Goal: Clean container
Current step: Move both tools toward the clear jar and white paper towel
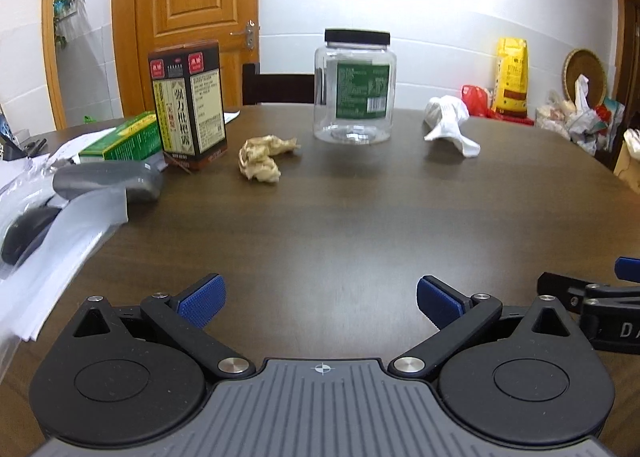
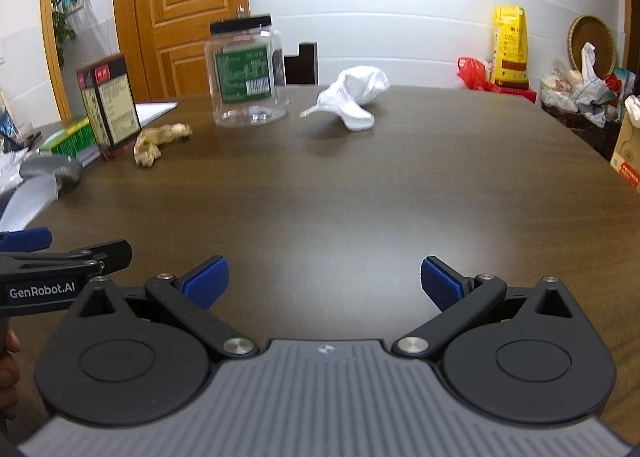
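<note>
A clear plastic jar (image 1: pixel 354 91) (image 2: pixel 247 73) with a black lid and a green label stands upright at the far side of the brown table (image 1: pixel 340 217). It looks empty. A crumpled white cloth (image 1: pixel 450 123) (image 2: pixel 356 99) lies to its right. My left gripper (image 1: pixel 318 301) hovers open over the near table edge, far short of the jar. Beside it, my right gripper (image 2: pixel 324 281) is open too, nothing between its blue pads. Each gripper shows at the edge of the other's view.
A crumpled beige wad (image 1: pixel 264 159) (image 2: pixel 158 141) lies left of the jar. A dark upright box (image 1: pixel 188 105), a green box (image 1: pixel 122 139), a grey object (image 1: pixel 106 179) and plastic bags crowd the table's left. A chair back (image 1: pixel 276 87) stands behind. Bags sit along the right wall.
</note>
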`<state>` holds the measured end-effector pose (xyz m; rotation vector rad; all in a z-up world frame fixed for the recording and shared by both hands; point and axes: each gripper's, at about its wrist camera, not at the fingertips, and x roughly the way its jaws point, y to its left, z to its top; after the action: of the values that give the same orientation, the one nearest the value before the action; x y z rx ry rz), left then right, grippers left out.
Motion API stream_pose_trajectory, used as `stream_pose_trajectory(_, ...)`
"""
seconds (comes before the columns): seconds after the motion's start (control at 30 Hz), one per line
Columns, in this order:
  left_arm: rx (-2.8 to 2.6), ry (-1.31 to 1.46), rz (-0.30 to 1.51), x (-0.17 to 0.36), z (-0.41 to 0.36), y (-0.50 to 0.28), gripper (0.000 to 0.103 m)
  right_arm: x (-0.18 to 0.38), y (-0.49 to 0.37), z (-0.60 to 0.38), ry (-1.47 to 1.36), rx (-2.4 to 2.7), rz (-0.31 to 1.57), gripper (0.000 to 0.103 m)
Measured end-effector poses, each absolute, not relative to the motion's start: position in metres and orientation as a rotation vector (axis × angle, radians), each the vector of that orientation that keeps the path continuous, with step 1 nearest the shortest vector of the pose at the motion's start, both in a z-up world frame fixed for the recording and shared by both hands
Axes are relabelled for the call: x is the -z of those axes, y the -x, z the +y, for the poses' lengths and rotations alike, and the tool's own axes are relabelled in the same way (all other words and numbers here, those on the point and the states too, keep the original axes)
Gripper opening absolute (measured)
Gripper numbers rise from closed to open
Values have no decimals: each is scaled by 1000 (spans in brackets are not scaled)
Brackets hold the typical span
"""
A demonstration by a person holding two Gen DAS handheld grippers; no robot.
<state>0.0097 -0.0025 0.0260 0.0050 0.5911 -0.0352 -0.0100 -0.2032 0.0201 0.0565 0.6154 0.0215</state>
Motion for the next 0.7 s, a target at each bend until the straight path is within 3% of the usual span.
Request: stream_pose_trajectory(0.7,20,-20,527,-44,0,-52,103,-41,-27,-200,-70,-4,556,103)
